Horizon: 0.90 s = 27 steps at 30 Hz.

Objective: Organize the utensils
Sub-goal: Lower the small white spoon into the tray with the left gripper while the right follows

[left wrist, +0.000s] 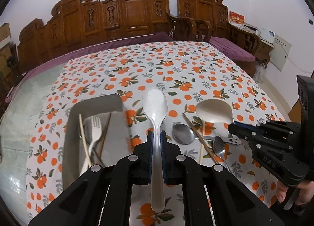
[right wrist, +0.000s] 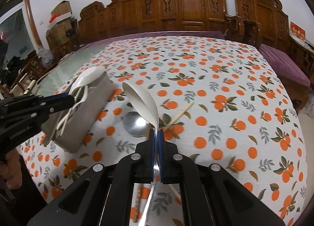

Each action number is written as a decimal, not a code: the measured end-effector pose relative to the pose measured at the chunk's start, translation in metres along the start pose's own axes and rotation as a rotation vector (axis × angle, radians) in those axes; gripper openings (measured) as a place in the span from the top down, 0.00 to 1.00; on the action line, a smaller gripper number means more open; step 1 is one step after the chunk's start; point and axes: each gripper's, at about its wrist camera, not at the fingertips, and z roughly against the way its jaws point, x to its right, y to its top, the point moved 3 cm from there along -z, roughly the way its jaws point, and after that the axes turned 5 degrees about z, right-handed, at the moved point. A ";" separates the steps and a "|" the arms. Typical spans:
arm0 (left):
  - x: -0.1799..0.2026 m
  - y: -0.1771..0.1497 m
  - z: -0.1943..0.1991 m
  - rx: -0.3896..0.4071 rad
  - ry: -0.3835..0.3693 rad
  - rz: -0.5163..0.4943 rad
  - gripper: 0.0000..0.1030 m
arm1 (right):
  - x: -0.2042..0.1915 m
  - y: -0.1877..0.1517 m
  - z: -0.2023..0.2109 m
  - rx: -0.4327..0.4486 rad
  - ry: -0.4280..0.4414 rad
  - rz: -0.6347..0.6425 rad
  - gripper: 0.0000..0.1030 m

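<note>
Currently, L gripper (left wrist: 156, 137) is seen clamped on a long white speckled plastic spoon (left wrist: 156, 108), gripped mid-handle between blue pads, bowl pointing fwd and held above the cloth. Same spoon is picked up in the R wrist view (right wrist: 88, 77), over the tray.

R gripper (right wrist: 156, 135) is seen closed on the handle of a cream ladle-shaped soup spoon (right wrist: 141, 102); bowl is raised and tilted, open side facing left. From the L wrist view the same spoon (left wrist: 214, 110) and R gripper (left wrist: 234, 127) are seen at right, w/ the person's hand (left wrist: 294, 190) on the grip below.

Just left of the L gripper, a grey rectangular plastic tray (left wrist: 78, 112) is sat on the cloth. Inside: a white plastic fork (left wrist: 95, 127), a pale chopstick (left wrist: 85, 141), a dark brown chopstick (left wrist: 104, 133); other pieces are stacked beneath, not resolvable.

Right of the L gripper, loose on the cloth: a round-bowled stainless spoon (left wrist: 182, 133), a smaller stainless spoon (left wrist: 218, 145), a brown chopstick (left wrist: 198, 135) crossed w/ a pale chopstick (left wrist: 202, 143), and a small metal handle end w/ a panda face (left wrist: 233, 140).

Everything is laid on a white tablecloth w/ orange-fruit print (left wrist: 176, 65). Beyond the table edge, a carved dark-wood bench w/ purple cushion (left wrist: 125, 16) is set against a white wall.
</note>
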 end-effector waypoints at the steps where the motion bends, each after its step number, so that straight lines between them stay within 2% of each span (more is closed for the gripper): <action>1: -0.003 0.001 0.001 0.001 0.000 0.002 0.94 | -0.002 0.000 -0.001 -0.005 0.014 -0.006 0.96; 11: -0.045 0.004 0.001 0.002 0.030 0.015 0.94 | -0.027 0.002 0.001 -0.006 0.037 0.030 0.96; 16: -0.073 -0.003 -0.008 -0.021 0.053 0.047 0.94 | -0.041 0.003 0.000 -0.003 0.056 0.049 0.96; 27: -0.109 -0.017 -0.040 -0.086 0.043 0.144 0.94 | -0.059 -0.002 -0.007 -0.020 0.070 0.065 0.96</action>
